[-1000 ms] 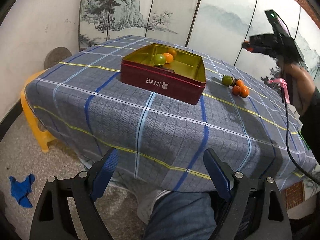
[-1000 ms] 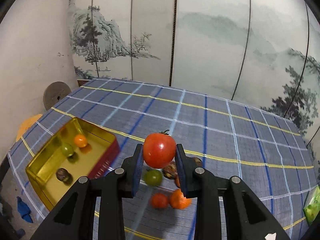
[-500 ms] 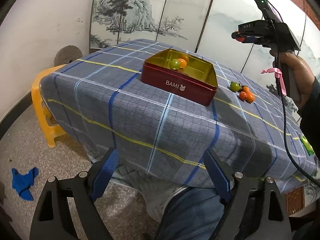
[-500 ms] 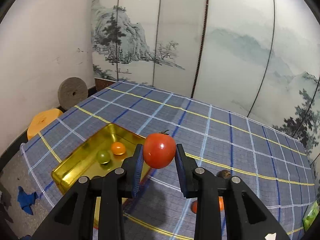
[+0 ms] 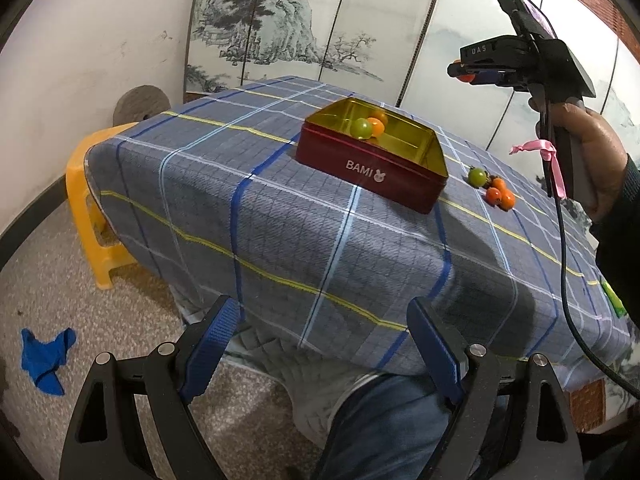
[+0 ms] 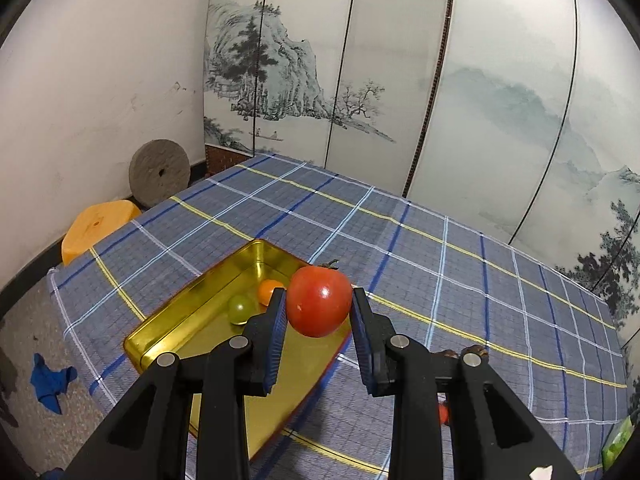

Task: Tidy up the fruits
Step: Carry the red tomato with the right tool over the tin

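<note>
One red tomato [image 6: 319, 301], clenched in the right claw [image 6: 319, 310], hangs seemingly above the gold tin [image 6: 192, 312]; the left claw [image 5: 322, 344] gapes idle, farther off.

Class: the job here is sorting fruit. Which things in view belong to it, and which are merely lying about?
Job:
- round red tomato in right claw
- gold-lined red metal tin
- loose small fruits on cloth

Lying about:
- orange plastic stool
- crumpled blue rag
- grey millstone

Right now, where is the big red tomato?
In the right wrist view, the big red tomato is pinched in the right claw, up above the gold tin.
</note>
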Demonstrator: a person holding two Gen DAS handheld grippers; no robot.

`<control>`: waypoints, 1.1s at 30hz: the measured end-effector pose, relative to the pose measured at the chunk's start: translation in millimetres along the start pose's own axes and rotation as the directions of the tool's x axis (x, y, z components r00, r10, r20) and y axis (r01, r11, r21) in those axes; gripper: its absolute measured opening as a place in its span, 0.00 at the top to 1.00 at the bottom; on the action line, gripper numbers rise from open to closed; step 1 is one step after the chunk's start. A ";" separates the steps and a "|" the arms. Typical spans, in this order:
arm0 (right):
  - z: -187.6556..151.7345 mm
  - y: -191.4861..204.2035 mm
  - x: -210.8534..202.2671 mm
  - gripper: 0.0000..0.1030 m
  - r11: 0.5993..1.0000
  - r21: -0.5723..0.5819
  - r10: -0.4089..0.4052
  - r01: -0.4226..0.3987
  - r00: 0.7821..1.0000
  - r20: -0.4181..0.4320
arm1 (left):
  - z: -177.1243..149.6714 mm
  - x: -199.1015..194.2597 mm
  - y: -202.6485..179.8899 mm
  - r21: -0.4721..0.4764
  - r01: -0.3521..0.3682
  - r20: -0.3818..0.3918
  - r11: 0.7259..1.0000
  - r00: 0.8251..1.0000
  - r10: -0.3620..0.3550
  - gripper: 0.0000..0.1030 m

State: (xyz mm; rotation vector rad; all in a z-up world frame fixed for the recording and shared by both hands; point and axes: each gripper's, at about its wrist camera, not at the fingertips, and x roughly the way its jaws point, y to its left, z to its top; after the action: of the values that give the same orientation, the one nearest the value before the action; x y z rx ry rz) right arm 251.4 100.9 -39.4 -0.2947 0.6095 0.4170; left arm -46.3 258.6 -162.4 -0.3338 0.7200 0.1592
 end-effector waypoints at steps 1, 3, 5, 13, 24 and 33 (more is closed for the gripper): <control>-0.3 2.1 2.1 0.72 1.000 -0.003 0.003 -0.003 1.000 -0.005 | -0.7 1.3 1.3 -0.003 -0.001 -0.004 1.000 1.000 0.001 0.16; -1.6 7.2 7.5 0.72 1.000 -0.008 0.009 -0.009 1.000 -0.016 | -1.9 4.0 2.9 -0.008 0.000 -0.012 1.000 1.000 0.000 0.16; -3.4 10.9 12.1 0.72 1.000 -0.012 0.016 -0.016 1.000 -0.026 | -2.5 6.9 3.4 -0.007 0.000 -0.020 1.000 1.000 0.000 0.16; -19.0 43.5 35.3 0.72 0.987 -0.040 0.154 -0.159 0.983 -0.100 | -4.7 16.0 5.0 -0.009 -0.003 -0.048 1.000 0.999 0.003 0.16; -42.3 94.8 81.8 0.72 0.937 -0.021 0.330 -0.349 0.902 -0.277 | -6.4 20.2 14.0 -0.022 -0.033 -0.066 0.999 0.997 0.032 0.16; -54.6 99.4 109.1 0.71 0.922 0.045 0.376 -0.386 0.857 -0.353 | -8.0 21.1 11.1 -0.005 -0.046 -0.079 0.999 0.996 0.046 0.16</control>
State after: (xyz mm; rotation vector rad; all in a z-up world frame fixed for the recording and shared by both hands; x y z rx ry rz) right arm 259.9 198.5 -162.6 -0.2772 1.0283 0.7657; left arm -38.4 266.7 -184.9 -0.3314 0.8062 0.1926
